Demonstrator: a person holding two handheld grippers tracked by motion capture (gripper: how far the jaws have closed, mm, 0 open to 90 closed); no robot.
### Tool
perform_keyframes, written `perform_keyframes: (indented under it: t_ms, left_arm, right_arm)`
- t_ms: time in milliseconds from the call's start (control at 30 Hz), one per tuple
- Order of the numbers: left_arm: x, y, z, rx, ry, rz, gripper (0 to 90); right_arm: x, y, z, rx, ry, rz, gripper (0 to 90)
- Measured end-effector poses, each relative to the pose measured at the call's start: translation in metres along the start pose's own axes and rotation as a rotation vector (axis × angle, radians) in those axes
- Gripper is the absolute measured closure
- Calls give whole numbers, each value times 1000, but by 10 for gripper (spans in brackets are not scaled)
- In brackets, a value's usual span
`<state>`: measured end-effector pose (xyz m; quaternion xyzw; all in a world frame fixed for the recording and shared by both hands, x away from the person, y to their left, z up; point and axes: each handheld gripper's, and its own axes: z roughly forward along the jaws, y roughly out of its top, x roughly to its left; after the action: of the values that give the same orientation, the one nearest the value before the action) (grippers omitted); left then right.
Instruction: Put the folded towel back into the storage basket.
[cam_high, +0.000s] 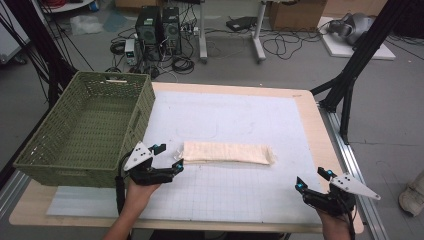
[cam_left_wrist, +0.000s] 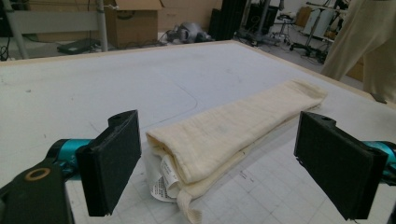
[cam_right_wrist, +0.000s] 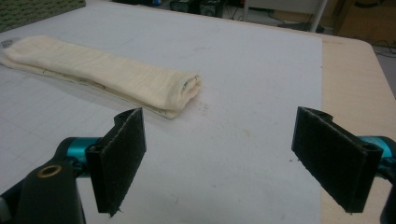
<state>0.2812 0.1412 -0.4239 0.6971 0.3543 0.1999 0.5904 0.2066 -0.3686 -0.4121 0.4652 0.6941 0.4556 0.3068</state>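
Your left gripper: nearest you at the desk's front left, jaws spread wide and holding nothing; it sits just beside the left end of the folded cloth, pointing along it.
Left jaw pads: in the left gripper view they stand either side of the cloth's near end without touching it.
Folded cloth: a cream, long, narrow bundle lying flat across the middle of the white gridded mat, its length running left to right.
Care label: white, sticking out from the cloth's layers at the end facing your left gripper.
Your right gripper: at the desk's front right, well apart from the cloth, jaws wide and empty.
Right gripper view: the cloth lies ahead and to the left of your jaws, bare mat between them.
Green woven basket: on the desk's left side, just behind your left gripper.
Desk: its wooden edge shows around the mat.
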Motion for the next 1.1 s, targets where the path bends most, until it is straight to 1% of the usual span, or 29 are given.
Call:
perform_keyframes:
  t_ms: [133, 233, 367, 400, 467, 500, 533, 600, 667, 700, 733, 800, 867, 900, 967, 1000, 1033, 1067, 1100]
  left_arm:
    - [3, 1, 1, 7, 1, -17, 152]
    - [6, 0, 3, 27, 9, -30, 152]
    - [11, -2, 8, 77, 36, -60, 152]
    - [12, -3, 10, 89, 42, -66, 161]
    - [11, -3, 13, 94, 39, -70, 176]
    - [11, -1, 16, 107, 26, -63, 204]
    - [11, -1, 16, 107, 26, -63, 215]
    - [12, 2, 20, 116, 24, -69, 239]
    - [13, 4, 26, 121, 24, -86, 247]
    - [14, 4, 30, 133, 26, -98, 262]
    - [15, 4, 34, 160, 29, -100, 262]
    - [15, 2, 43, 199, 32, -109, 263]
    - [14, 1, 51, 247, 39, -105, 273]
    - [14, 1, 55, 270, 44, -102, 283]
    - [14, 2, 62, 298, 74, -91, 295]
    - [15, 3, 64, 308, 85, -92, 308]
    - [16, 2, 66, 309, 94, -98, 329]
    - [17, 1, 68, 315, 106, -101, 329]
    - [18, -1, 70, 329, 120, -97, 355]
  right_arm:
    - [1, 0, 2, 10, 2, -4, 163]
    - [1, 0, 3, 16, 5, -7, 163]
    - [2, -1, 5, 19, 8, -6, 163]
    - [2, -1, 5, 21, 10, -14, 163]
    - [2, -1, 6, 25, 9, -14, 163]
    - [3, -1, 7, 27, 11, -12, 163]
    - [3, -1, 7, 27, 11, -12, 163]
    - [4, -1, 7, 27, 13, -9, 163]
    - [4, -1, 7, 25, 12, -10, 163]
    - [4, -1, 7, 25, 12, -9, 163]
    - [4, -1, 7, 25, 12, -9, 163]
    - [3, -1, 7, 24, 12, -8, 163]
    - [3, -1, 8, 27, 13, -13, 163]
    - [3, -1, 8, 30, 13, -7, 163]
    - [3, -1, 8, 29, 15, -4, 163]
    - [3, -1, 8, 32, 16, -5, 163]
    - [3, -1, 8, 33, 17, -7, 163]
    - [3, -1, 8, 33, 17, -7, 163]
    - [3, -1, 8, 30, 16, -6, 163]
